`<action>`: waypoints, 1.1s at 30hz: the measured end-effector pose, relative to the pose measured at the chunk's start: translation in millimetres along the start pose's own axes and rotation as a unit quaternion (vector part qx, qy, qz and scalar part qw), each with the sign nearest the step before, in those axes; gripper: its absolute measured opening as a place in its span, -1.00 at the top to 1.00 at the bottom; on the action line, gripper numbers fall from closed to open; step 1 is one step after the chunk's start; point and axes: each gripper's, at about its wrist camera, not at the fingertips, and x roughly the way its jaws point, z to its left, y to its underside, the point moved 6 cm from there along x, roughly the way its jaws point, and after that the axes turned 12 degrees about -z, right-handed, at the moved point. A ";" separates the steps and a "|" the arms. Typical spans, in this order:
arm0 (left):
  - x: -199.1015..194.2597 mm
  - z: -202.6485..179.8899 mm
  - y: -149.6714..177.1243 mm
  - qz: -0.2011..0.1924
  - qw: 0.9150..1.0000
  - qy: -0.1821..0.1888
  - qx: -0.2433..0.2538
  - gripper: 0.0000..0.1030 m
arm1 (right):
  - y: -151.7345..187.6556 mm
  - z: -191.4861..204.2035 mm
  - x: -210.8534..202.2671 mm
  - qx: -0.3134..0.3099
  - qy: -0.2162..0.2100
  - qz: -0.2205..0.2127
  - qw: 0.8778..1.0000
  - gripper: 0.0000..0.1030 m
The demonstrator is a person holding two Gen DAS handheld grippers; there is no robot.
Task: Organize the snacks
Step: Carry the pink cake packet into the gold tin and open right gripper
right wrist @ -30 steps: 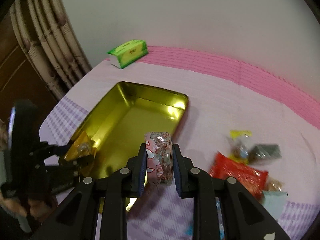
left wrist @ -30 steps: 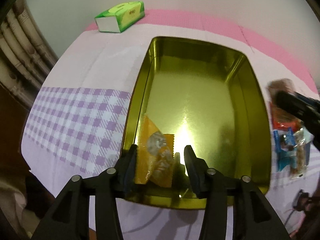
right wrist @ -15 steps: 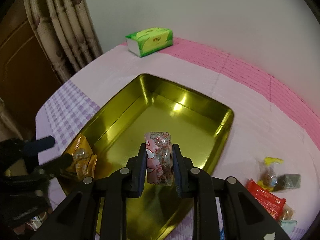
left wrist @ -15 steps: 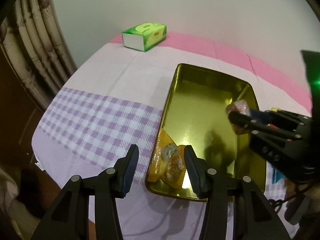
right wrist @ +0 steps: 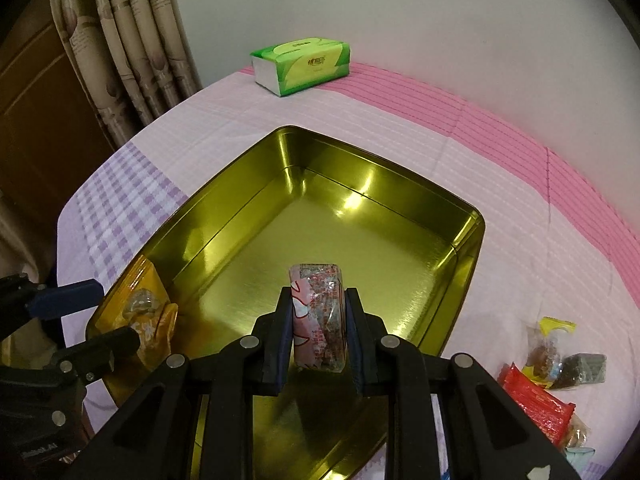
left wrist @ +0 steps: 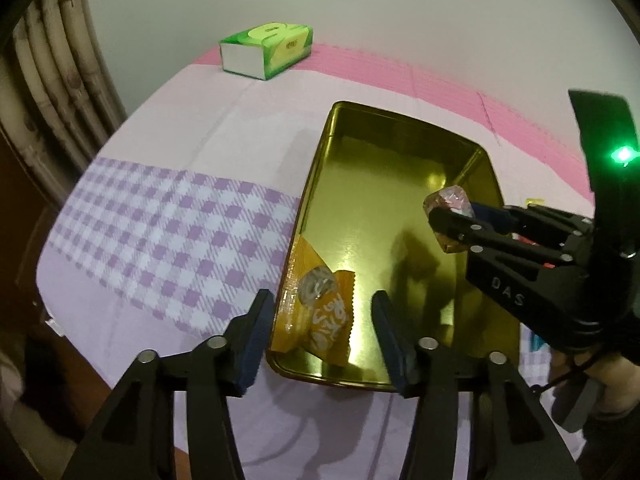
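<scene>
Two grippers hover over the gold tin (right wrist: 468, 236): the right gripper (right wrist: 318, 332) pinches a pink snack packet (right wrist: 318, 320) upright, directly above the tin's floor, while the left gripper (left wrist: 324, 336), jaws opening, stands clear above the orange packet (left wrist: 320, 312) lying in the near corner.

Layout: tin tray (right wrist: 468, 248) central on your tablecloth (right wrist: 400, 128).
You have one snack packet (left wrist: 320, 316) in its near left corner, tissue pack (right wrist: 302, 65) behind it, loose snacks (right wrist: 548, 380) to its right.
</scene>
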 end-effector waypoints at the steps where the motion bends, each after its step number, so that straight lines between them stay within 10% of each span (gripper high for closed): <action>1: -0.6 1.1 -0.8 -0.001 1.000 0.003 -0.006 -0.14 | 0.2 -0.4 0.7 0.000 0.001 0.001 1.000 0.56; 33: -14.6 48.6 -4.1 -0.033 0.994 -0.105 -0.019 -0.20 | 2.4 -18.7 19.6 -0.010 0.047 0.016 0.999 0.49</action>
